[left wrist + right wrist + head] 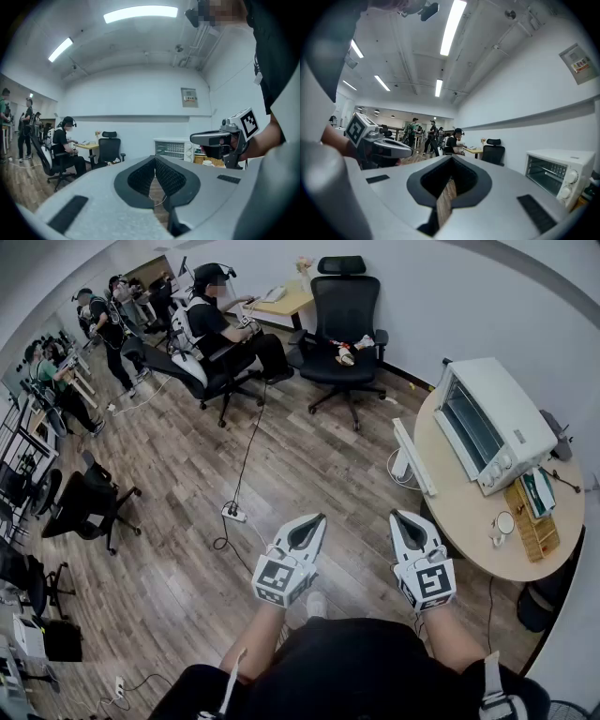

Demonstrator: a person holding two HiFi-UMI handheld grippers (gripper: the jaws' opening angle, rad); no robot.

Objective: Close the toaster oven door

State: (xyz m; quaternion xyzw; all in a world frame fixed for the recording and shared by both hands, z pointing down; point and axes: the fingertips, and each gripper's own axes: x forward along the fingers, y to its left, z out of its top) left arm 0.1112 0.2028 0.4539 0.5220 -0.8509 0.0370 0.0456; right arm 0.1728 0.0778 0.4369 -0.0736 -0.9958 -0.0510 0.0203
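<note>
The white toaster oven [487, 423] stands on a round wooden table [469, 521] at the right, its glass front turned towards the floor area. Racks show behind its front [548, 174] in the right gripper view and more faintly in the left gripper view [172, 149]; I cannot tell how its door stands. A white bar [412, 457] runs along the table edge before it. My left gripper [314, 519] and right gripper [401, 517] hover side by side over the wood floor, well short of the table. Both are shut and empty, tips touching [155, 159] [451, 158].
A power strip [234, 514] with a long cable lies on the floor ahead. Black office chairs [347, 310] [89, 502] stand around. A seated person [220, 320] works at a desk, others stand far left. A wooden tray [530, 517] and small cup [504, 521] sit on the table.
</note>
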